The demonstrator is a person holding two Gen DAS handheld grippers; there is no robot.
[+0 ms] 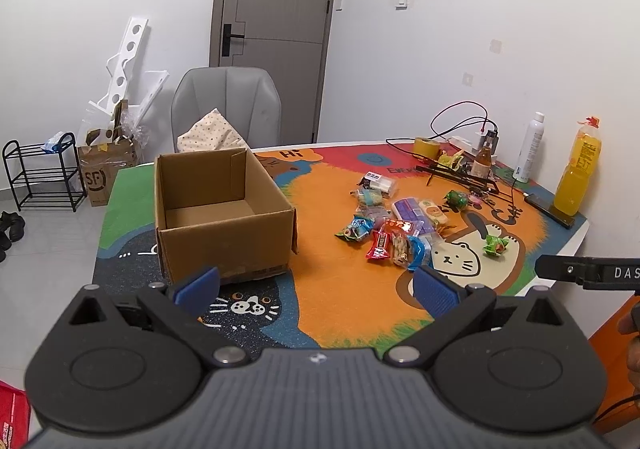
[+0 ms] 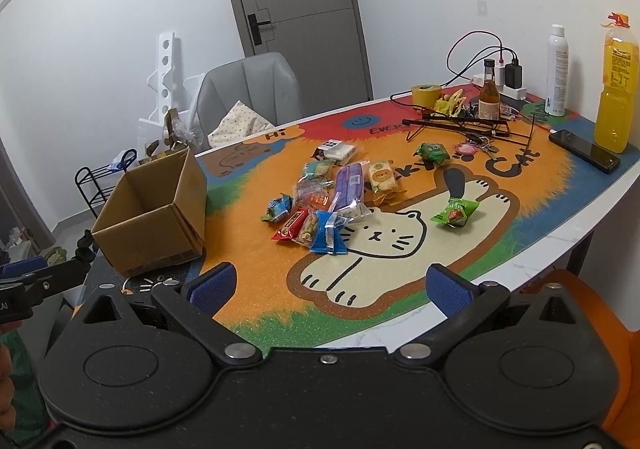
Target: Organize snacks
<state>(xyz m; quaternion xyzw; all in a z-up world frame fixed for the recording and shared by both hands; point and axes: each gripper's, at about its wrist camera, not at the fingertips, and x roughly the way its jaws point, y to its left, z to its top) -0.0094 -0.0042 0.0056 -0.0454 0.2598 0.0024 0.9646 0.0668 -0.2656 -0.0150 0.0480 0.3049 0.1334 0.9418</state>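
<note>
Both tongs wide open, empty: left tongs, right tongs. Snack pile mid-tabletop, empty cardboard box by left edge. Suggest pinching the red packet first, clear of its neighbours.

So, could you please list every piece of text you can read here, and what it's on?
"Hi": mat.
"SF": paper bag.
"DAS", cut off by the frame: right gripper.
"EVER", partly hidden: mat.
Snacks, bottles: too small to read.

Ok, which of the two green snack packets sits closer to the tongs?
The green packet with the red picture, alone by the cartoon cat's raised paw. The other green one lies farther back, near the keys.
</note>
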